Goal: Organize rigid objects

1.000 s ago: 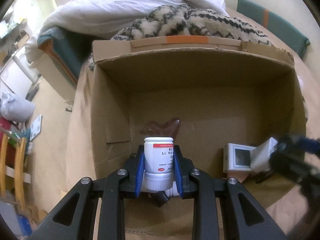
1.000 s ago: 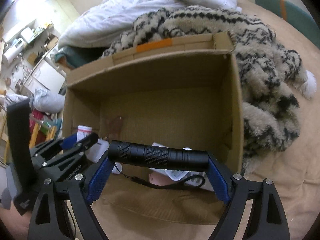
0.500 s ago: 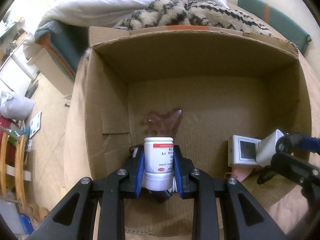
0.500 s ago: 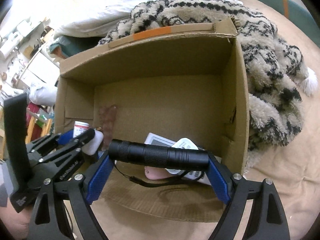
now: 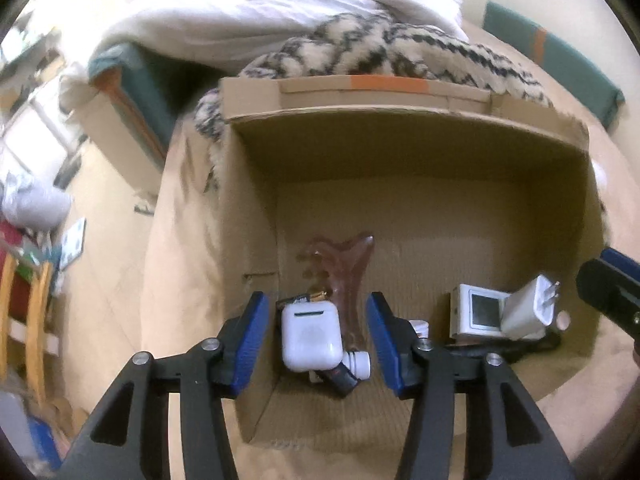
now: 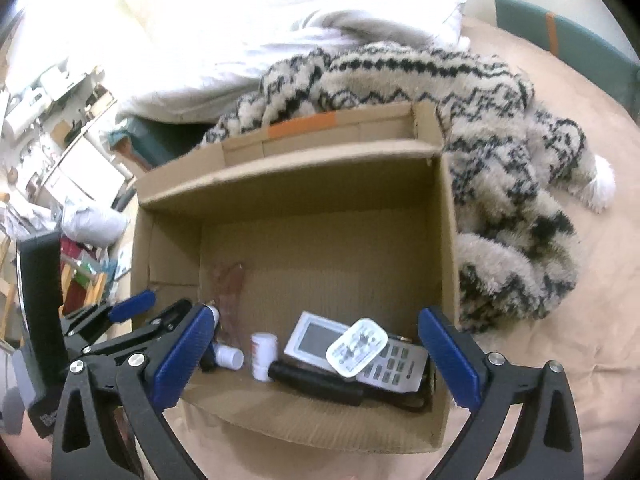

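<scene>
**Both grippers empty above the cardboard box**

Our left gripper [image 5: 316, 338] has just been opening; its blue pads stand apart with nothing pressed between them, above a smooth white earbud case [image 5: 311, 336] on the floor of the corrugated cardboard box [image 6: 320, 196]. Our right gripper [image 6: 316, 356] has just spread to its widest and is empty. Below it the matte black cylindrical flashlight [image 6: 316, 385] lies on the box floor against a flat grey remote [image 6: 356, 350], with a glossy white charger [image 6: 357, 346] resting on top and a round white bottle [image 6: 263, 355] just beside.
</scene>
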Motion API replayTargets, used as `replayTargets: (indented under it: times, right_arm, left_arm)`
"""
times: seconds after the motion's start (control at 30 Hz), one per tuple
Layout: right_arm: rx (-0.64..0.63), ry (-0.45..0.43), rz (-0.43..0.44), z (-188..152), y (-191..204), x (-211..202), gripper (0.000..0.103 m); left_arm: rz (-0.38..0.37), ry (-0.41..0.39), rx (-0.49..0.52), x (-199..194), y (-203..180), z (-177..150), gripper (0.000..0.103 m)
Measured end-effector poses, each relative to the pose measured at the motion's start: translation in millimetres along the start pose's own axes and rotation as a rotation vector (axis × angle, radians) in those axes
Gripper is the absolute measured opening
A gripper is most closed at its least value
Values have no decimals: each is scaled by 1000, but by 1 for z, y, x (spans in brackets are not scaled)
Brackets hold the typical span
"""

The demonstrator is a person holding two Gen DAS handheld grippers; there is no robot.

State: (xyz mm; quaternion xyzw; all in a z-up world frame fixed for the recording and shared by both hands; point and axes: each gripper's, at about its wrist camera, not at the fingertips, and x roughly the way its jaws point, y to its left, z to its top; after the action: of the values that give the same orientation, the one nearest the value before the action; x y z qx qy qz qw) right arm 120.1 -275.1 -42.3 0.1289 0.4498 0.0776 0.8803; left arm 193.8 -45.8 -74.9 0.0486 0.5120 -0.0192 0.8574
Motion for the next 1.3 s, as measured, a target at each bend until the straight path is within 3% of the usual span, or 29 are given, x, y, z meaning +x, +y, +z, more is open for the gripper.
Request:
replayTargets:
  times: [0.17, 0.3, 0.43, 0.53, 0.67, 0.73, 0.93, 1.07, 1.17, 1.3]
  right_arm:
    - [46, -2, 8, -6, -9, -8, 103]
    - [84, 44, 14, -17, -15, -14, 103]
    - [61, 37, 19, -32, -9, -30, 103]
    - [49, 15, 20, -48, -5, -47, 103]
    - [23, -54, 11, -74, 4, -80, 103]
    - [-18, -106, -13, -86, 11, -99, 103]
    - [-117, -281, -94, -105, 32, -146, 103]
    - [-97, -317, -97, -110, 30, -149, 103]
    - [-67, -308, -112, -111, 26, -145, 103]
    - [-71, -299, -130, -110, 25, -139, 103]
  left_arm:
    - [-58, 48, -62, -14, 14, -3, 49]
    - [-95, 74, -106, -30, 25, -16, 72]
    - [-88, 72, -110, -47, 33, -38, 76]
    - [-76, 33, -107, -65, 44, -55, 88]
    - [-67, -9, -103, -83, 56, -73, 93]
    - [-76, -47, -104, -94, 60, -82, 103]
    - [-83, -238, -64, -138, 53, -106, 103]
    - [-46, -421, -31, -174, 44, -112, 103]
    - [-52, -447, -82, -180, 49, -113, 103]
    - [-54, -425, -119, -173, 56, -111, 103]
